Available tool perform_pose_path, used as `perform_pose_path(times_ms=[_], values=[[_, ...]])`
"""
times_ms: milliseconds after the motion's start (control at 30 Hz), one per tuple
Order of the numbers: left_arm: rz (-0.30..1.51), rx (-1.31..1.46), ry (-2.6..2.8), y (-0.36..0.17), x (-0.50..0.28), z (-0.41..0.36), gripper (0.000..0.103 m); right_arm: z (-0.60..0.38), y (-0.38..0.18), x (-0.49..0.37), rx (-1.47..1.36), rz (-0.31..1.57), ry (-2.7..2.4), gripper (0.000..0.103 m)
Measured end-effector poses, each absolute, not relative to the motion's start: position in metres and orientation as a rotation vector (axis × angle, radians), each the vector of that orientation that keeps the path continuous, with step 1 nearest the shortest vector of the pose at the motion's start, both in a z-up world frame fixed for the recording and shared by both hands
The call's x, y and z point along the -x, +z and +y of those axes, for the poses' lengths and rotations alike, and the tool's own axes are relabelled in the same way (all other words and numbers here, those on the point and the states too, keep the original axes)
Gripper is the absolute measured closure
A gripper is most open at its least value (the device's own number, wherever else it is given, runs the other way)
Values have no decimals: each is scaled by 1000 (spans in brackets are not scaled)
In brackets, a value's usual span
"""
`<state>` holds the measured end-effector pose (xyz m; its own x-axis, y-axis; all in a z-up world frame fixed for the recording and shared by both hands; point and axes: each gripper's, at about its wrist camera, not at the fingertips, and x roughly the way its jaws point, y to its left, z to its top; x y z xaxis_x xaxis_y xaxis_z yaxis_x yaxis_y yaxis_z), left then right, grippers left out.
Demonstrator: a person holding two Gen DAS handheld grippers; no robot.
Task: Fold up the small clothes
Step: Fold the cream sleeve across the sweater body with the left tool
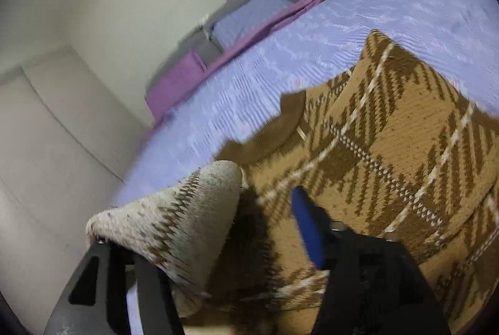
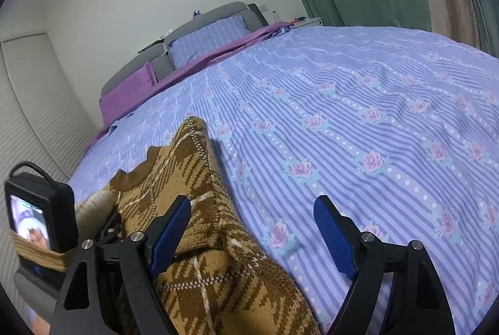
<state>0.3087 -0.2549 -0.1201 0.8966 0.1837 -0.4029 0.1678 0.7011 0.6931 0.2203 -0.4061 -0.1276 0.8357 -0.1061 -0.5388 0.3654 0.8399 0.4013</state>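
two grippers over one small brown-and-tan plaid sweater (image 2: 187, 204), spread on the bed (image 2: 358, 116) near its lower left edge, collar toward the headboard (image 2: 199, 23). left gripper (image 1: 227, 229) with jaws spread apart rather than clenched; a turned-over piece of the knit, pale underside showing, draped over the left finger (image 1: 146, 282) and lifted off the bed, most likely carried there to bring that side across the body as a fold. whether that piece is actually pinched or merely hooked on the finger: cannot tell, since the pad beneath is covered. blue pad of the other finger (image 1: 307, 229) bare, hanging just above the plaid front.

right gripper (image 2: 252, 229) released too, jaws wide, nothing between them; left finger (image 2: 170, 229) just over the sweater's right edge, the other above bare floral bedcover (image 2: 374, 160). probably parked there to straddle and take the edge next, or to steady the garment while the left side comes over.

one raised ridge of knit pointing toward the headboard, so the cloth not yet flat. fold judged early, only begun. soft, stretchy knit, likely to slip off an unclamped finger. small screen device (image 2: 40, 210) seen at the far left of the right wrist view, on the other gripper.
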Motion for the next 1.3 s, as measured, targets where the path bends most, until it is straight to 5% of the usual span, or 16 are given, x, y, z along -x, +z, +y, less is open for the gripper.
perform_pose_path(times_ms=[267, 467, 833, 1100, 1300], values=[[386, -1200, -22, -141, -281, -272, 20, -398, -130, -215, -471, 529, -240, 21], [420, -1452, -140, -158, -269, -270, 21, -405, -137, -207, -502, 528, -241, 21], [218, -1785, -397, -181, -213, -263, 17, -406, -139, -198, -512, 522, -268, 21], [268, -1537, -364, -140, -233, -255, 13, -385, -128, -202, -442, 528, -238, 21], [549, -880, -419, -81, -259, -188, 13, -377, -124, -206, -447, 530, -226, 21]])
